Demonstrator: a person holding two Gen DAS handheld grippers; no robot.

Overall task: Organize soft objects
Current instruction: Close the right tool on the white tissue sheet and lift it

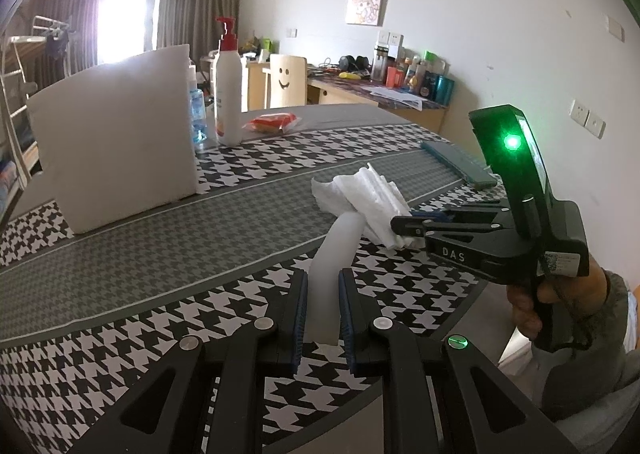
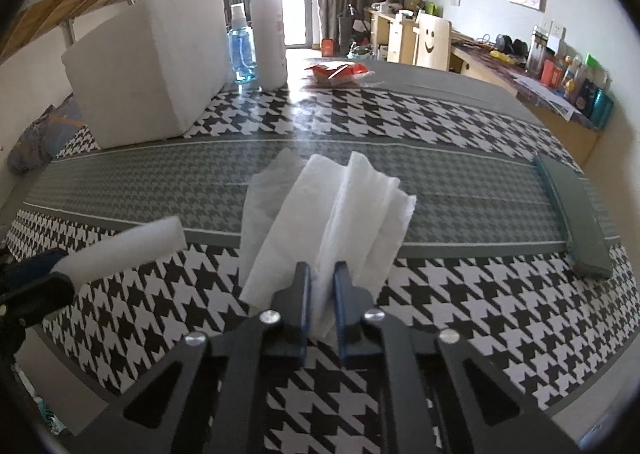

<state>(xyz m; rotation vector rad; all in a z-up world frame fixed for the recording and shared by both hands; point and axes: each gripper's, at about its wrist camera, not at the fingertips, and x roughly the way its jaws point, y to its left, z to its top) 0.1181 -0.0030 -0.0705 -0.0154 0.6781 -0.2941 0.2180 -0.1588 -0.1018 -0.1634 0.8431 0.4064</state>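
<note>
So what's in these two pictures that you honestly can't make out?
- Inside of the white foam box: both views show only its outer walls.
- Label on the white pump bottle: too small in the left view, washed out by window glare in the right.
- Blue spray bottle: half hidden behind the box in the left view.
- Red packet: print too small.
- Tissue fold count: layers overlap.
- Desk clutter: too small.
</note>
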